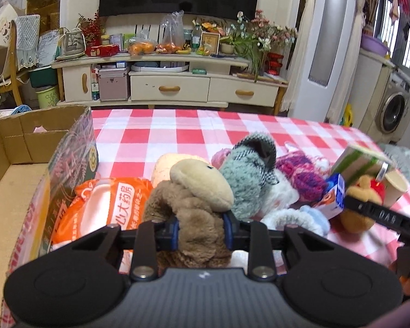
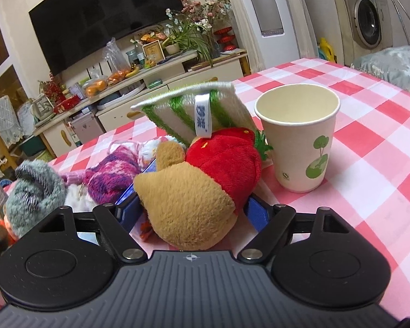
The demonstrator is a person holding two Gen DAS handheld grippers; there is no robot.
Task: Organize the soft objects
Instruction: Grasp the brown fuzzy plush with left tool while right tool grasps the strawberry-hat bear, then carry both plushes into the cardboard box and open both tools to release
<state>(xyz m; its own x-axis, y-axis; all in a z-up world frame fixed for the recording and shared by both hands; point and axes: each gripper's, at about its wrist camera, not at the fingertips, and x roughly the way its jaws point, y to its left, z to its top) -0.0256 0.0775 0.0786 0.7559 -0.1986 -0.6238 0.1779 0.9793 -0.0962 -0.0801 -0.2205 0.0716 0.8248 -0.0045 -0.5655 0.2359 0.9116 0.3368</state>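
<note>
A: State of the left fingers?

B: Clenched on the brown plush, one blue pad pressed into each side of its body.

A: Look of that plush?

B: Dark brown and shaggy below, curly pile bunched between the pads. Smooth tan head on top, rounded, with a small black mark. Head tipped away from the camera.

A: Where exactly?

B: Near edge of the heap on the table, just right of the box, beside an orange pack. Lifted or resting, cannot tell.

A: Around it?

B: Behind, touching the tan head, a grey-green plush with a checked patch. Further right, purple knit and pale fluffy pieces, all piled close together.

A: And the box?

B: Cardboard, open on top, bare floor in the part visible.

A: Right fingers?

B: One on each side of the bear. Squeezing or only flanking, cannot tell.

A: Look of the bear?

B: Tan fur, red top, one rounded ear. Lying on its side on the red-and-white check.

A: Near it?

B: Paper cup upright just to the right, empty inside, green tree print on its wall. Behind, a green-striped cloth with a white tag, propped on edge and leaning against the red top.
</note>
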